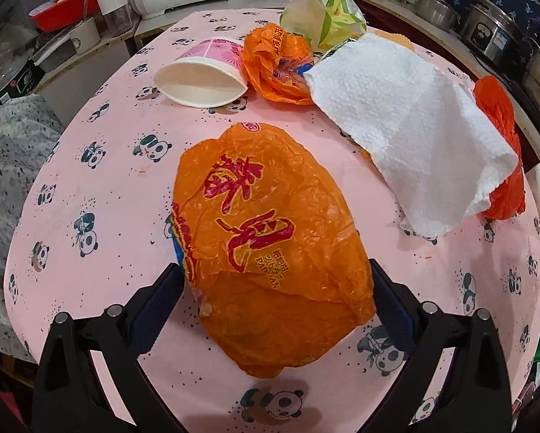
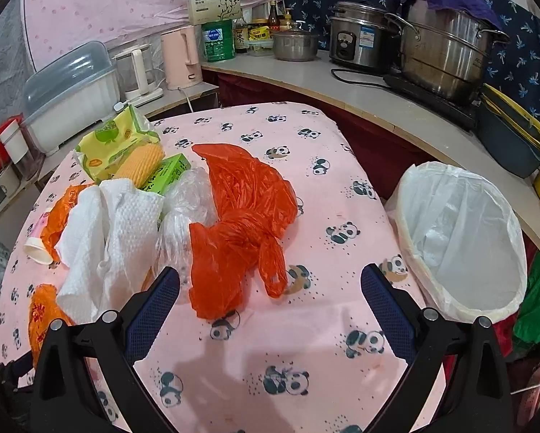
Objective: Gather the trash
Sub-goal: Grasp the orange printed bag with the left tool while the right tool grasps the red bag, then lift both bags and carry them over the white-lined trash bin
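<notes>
The left gripper (image 1: 277, 292) hangs steeply over the flat orange wrapper (image 1: 270, 238), which lies on the pink panda tabletop (image 1: 107, 187) toward its near edge. Its fingers (image 1: 161, 303) stand wide apart, one on each side of the wrapper, right at its edges; they do not appear to press it. Since the film is thin and lies flat, a good pick probably means sinking the tips right to the cloth and closing so the film bunches up between the pads, without pinching the cloth itself. The right gripper (image 2: 270, 288) is also spread wide and holds nothing. It sits over the knotted red plastic bag (image 2: 241, 223) near the middle of the tabletop, whose lower folds lie between the tips; the bulky knot looks like the surest place to grip. The white-lined bin (image 2: 465, 245) stands just off the tabletop's right edge, so each piece has a short carry there. A paper towel (image 2: 104, 238), a paper cup (image 1: 205, 72) and more wrappers remain farther back.
</notes>
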A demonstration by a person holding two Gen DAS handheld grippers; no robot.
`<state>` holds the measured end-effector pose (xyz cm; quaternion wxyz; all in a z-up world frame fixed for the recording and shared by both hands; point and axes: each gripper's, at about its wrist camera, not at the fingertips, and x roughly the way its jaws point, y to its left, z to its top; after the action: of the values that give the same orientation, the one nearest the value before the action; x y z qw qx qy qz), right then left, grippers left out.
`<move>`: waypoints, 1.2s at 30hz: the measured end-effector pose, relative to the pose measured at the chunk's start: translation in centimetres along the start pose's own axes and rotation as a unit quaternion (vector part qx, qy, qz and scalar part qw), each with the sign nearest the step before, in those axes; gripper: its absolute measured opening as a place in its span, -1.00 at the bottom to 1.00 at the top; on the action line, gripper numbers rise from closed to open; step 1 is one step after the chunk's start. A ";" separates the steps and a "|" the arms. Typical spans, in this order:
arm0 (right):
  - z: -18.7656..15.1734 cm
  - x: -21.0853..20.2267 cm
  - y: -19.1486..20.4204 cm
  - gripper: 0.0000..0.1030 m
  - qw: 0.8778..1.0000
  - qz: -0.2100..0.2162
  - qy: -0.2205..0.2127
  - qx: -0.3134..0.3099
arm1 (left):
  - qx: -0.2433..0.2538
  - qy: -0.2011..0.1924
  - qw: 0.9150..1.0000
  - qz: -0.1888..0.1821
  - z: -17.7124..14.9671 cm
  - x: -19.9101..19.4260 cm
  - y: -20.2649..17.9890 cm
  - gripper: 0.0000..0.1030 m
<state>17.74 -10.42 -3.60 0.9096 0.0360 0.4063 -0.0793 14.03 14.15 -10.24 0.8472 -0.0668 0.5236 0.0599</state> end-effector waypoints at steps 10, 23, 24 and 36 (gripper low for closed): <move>1.4 5.1 1.3 0.87 1.000 0.002 0.029 0.009 | 0.006 -0.002 1.000 -0.017 1.9 1.2 -0.8 0.46; 1.0 7.4 1.1 0.06 0.998 0.015 0.056 0.023 | 0.006 -0.009 0.999 -0.030 3.3 1.5 -1.2 -0.11; 1.0 7.3 1.0 0.03 0.998 0.016 0.054 0.027 | 0.006 -0.009 0.999 -0.032 3.3 1.4 -1.2 -0.17; 0.1 2.4 -0.6 -0.22 0.999 0.022 0.019 0.045 | 0.023 -0.040 0.999 -0.024 1.7 -1.9 -1.7 -0.47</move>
<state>19.32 -11.30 -5.31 0.9007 0.0873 0.4187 -0.0762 14.95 12.73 -7.71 0.8700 -0.0575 0.4888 0.0297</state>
